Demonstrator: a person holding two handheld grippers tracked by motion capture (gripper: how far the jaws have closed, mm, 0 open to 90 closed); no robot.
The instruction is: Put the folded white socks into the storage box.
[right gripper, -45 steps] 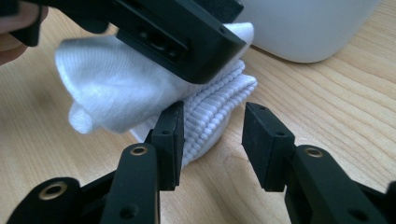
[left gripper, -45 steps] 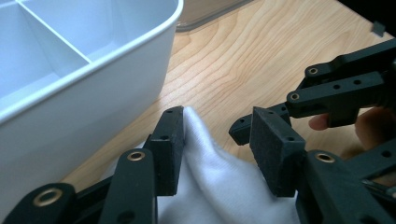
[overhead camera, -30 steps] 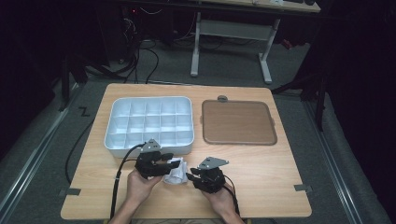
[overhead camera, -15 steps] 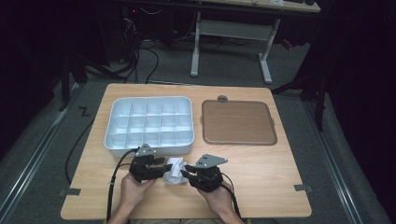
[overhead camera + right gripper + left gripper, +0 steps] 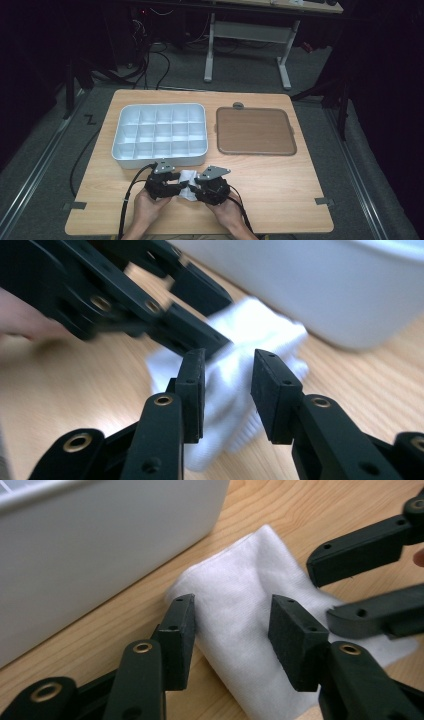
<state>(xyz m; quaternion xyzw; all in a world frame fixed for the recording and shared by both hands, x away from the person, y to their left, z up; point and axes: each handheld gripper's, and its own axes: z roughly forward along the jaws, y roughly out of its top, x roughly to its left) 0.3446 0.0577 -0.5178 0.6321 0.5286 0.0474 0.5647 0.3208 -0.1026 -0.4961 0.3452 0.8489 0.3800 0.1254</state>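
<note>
A small white cloth (image 5: 187,176) lies rumpled on the wooden table just in front of the white compartment tray (image 5: 160,160). The two grippers face each other across it. My left gripper (image 5: 232,625) stands open and low over the cloth (image 5: 245,605), a raised fold lying between its jaws. My right gripper (image 5: 227,385) comes in from the other side. Its jaws have just been opening and stand open with the cloth (image 5: 250,330) between them, the pads not pressing it. The left gripper (image 5: 190,315) crosses close in front of it, and the right gripper (image 5: 360,585) reaches over the cloth's far end.
The tray's wall (image 5: 100,545) stands close beside the cloth. A brown flat tray (image 5: 255,131) lies at the right of the white one, with a small grey knob (image 5: 238,105) at its far edge. Cables trail from both grippers toward the near table edge.
The left gripper has sunk a little toward the table and shifted slightly left. The right hand has stayed in place. The cloth remains between the two grippers.
</note>
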